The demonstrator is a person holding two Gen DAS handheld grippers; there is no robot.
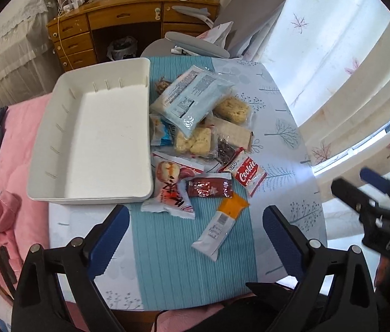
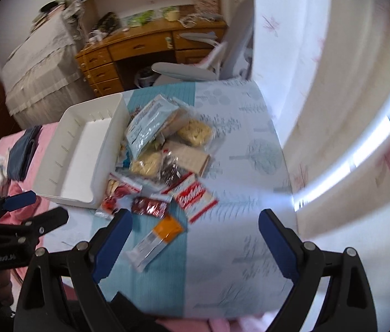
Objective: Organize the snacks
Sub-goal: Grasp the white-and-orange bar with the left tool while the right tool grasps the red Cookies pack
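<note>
Left wrist view: the left tongs stand wide apart and empty. The snack pile lies just ahead of them, the white tray ahead to their left.

Right wrist view, blurred: the right tongs gape apart, empty; an orange-tipped packet lies between their tips.
</note>
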